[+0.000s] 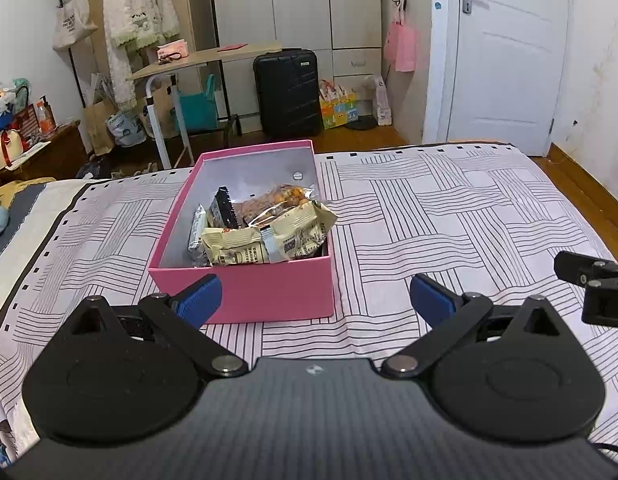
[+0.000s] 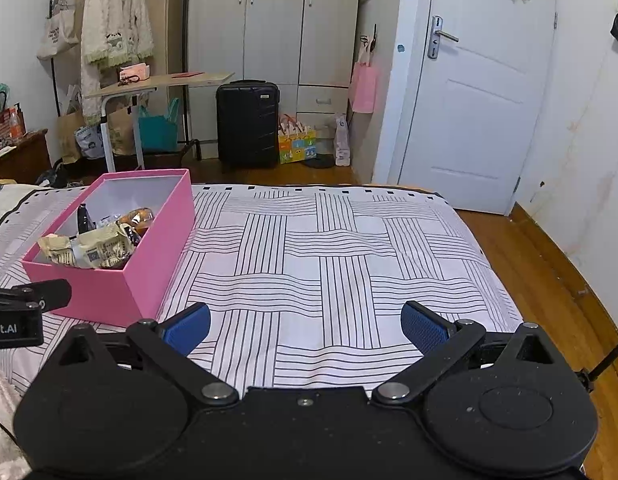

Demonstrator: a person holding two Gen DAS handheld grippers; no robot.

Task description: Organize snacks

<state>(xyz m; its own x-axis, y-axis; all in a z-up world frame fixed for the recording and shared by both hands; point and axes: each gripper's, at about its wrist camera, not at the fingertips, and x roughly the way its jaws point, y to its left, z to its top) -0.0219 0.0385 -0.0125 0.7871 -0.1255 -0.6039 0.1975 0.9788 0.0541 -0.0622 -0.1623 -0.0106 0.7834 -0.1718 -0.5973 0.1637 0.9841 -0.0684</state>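
The pink box point(image 1: 245, 296) is sitting on the bedspread point(image 1: 449, 216), lid off, and the snacks are all lying inside it — nothing loose is showing on the striped cover in either view. The left gripper point(image 1: 315, 300) is hovering just short of the box's near wall, its blue pads spread wide and holding nothing. The right gripper point(image 2: 305, 326) is hanging over bare bedding to the right of the box point(image 2: 121, 280), likewise splayed and empty.

Inside, a cream packet point(image 1: 269, 240) is slumping against the near wall with its crinkled edge poking above the rim; behind it a clear bag of orange-brown pieces point(image 1: 285, 198) is lying flat, and a dark packet with a serrated edge point(image 1: 225, 210) is standing upright beside a small pale one point(image 1: 197, 236).

These are looking like light, air-puffed film pouches: soft, slick and noisy, and the contents are probably crushable. So a gentle pinch on a sealed end or a raised corner seems safer than squeezing a belly. The cream packet's lifted edge is offering the easiest hold. The box itself is probably stiff card — light enough to slide on the soft bedding if nudged, so a second gripper steadying its wall may be helping.
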